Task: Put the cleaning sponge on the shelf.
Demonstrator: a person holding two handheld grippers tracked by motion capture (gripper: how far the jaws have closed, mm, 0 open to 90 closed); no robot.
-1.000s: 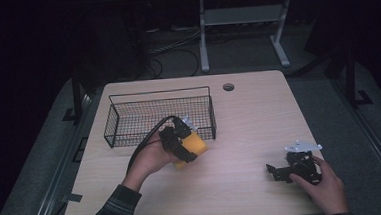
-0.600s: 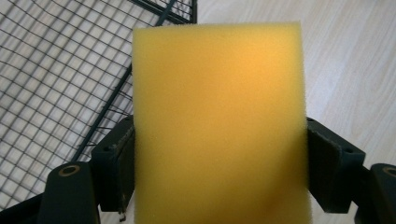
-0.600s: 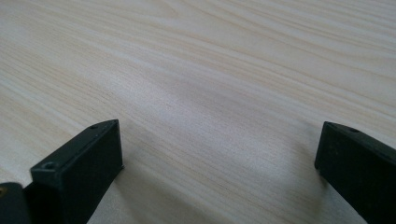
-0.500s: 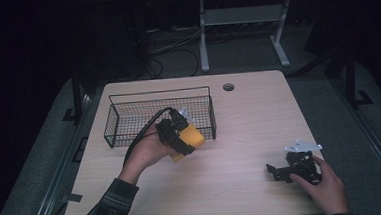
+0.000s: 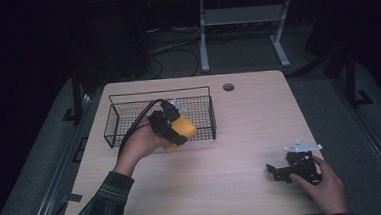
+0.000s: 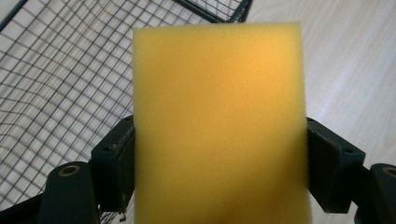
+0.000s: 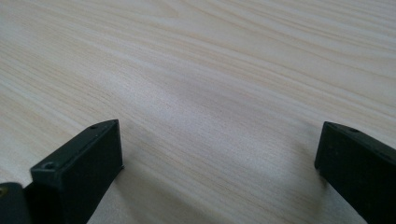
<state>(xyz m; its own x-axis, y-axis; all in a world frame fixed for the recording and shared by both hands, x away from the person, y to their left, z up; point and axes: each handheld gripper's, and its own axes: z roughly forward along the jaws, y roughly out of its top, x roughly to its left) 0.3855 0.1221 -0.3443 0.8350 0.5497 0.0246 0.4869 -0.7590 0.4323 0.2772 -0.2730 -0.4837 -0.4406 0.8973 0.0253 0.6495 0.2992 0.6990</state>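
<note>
A yellow sponge (image 5: 181, 132) (image 6: 219, 126) is clamped between the two black jaws of my left gripper (image 5: 172, 131) (image 6: 219, 163), raised off the table at the front right corner of the black wire basket (image 5: 129, 120) (image 6: 60, 84). In the left gripper view the pads press both sides of the sponge and the basket's mesh lies behind it at the left. My right gripper (image 5: 277, 172) (image 7: 219, 158) rests low on the table at the front right, held by a hand, its jaws wide apart with only bare wood between them.
The light wooden table (image 5: 240, 134) has a round cable hole (image 5: 228, 87) near its far edge. A white stand (image 5: 238, 19) and cables lie on the dark floor behind the table. Grey mats flank both sides.
My left hand has lifted the sponge and carried it a little away from me and to the left, closer to the basket's front right corner. The right gripper has stayed put.
</note>
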